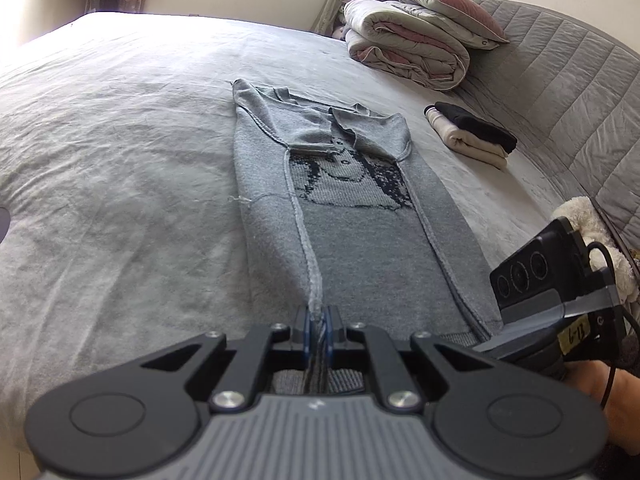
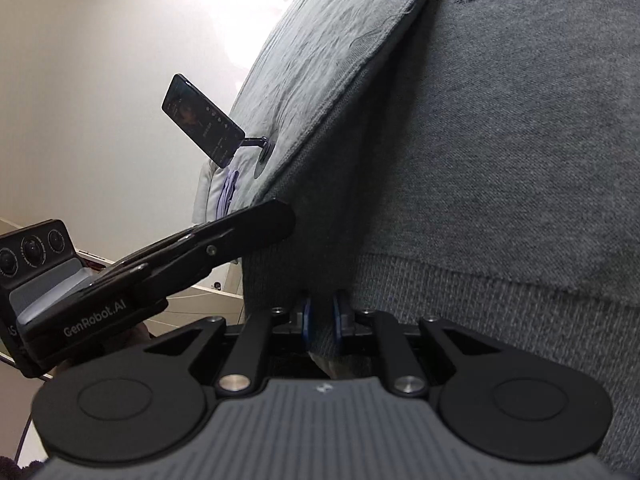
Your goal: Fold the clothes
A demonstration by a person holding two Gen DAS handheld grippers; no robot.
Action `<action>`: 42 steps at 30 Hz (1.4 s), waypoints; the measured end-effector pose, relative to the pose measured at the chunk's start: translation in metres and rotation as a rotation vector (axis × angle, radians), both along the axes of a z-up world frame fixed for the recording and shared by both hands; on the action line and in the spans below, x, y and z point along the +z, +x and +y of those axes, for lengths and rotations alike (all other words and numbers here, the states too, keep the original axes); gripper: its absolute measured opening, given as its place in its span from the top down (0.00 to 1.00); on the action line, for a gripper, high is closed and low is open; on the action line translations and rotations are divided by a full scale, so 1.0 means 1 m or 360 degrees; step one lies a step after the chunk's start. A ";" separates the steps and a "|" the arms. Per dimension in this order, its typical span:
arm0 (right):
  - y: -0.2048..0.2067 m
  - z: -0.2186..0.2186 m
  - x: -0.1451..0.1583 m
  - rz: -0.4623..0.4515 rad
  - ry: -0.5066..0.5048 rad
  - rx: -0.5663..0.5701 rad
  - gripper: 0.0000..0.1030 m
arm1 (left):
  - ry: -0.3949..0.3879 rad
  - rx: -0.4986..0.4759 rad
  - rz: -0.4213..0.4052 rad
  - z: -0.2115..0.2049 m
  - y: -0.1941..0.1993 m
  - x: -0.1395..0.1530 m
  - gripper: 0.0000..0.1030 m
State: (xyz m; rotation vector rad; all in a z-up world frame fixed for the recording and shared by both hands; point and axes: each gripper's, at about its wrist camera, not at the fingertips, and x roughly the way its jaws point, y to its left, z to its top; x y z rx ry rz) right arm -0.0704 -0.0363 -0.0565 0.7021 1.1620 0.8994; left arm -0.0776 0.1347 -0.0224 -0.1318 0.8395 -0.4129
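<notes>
On bed (image 1: 120,140): grey sweater (image 1: 360,248) hem pinched by left gripper (image 1: 318,330); right gripper (image 2: 321,322) likewise.

Bed (image 1: 120,128) w/ grey sweater (image 1: 360,248), folded clothes (image 1: 472,136), duvet (image 1: 404,44).

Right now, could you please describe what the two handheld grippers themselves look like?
Both match: black linkage arms with silver bolts on a ribbed grey body, and blue pads on the fingertips. The left gripper also shows in the right wrist view, with white "GenRobot.AI" lettering and a three-lens camera block. The right gripper carries a yellow handwritten label and a black cable.
</notes>
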 end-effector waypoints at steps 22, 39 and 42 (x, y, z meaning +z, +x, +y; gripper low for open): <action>0.049 -0.100 0.008 0.0117 0.0075 -0.0604 0.52 | 0.0062 -0.0239 0.0041 -0.021 0.035 -0.003 0.86; 0.100 -0.054 0.013 -0.0112 -0.0164 -0.0827 0.64 | -0.0196 -0.0175 -0.0262 0.010 0.095 -0.047 0.88; 0.107 -0.039 0.013 -0.0220 -0.0245 -0.0849 0.70 | -0.0198 -0.0195 -0.0235 0.014 0.096 -0.056 0.88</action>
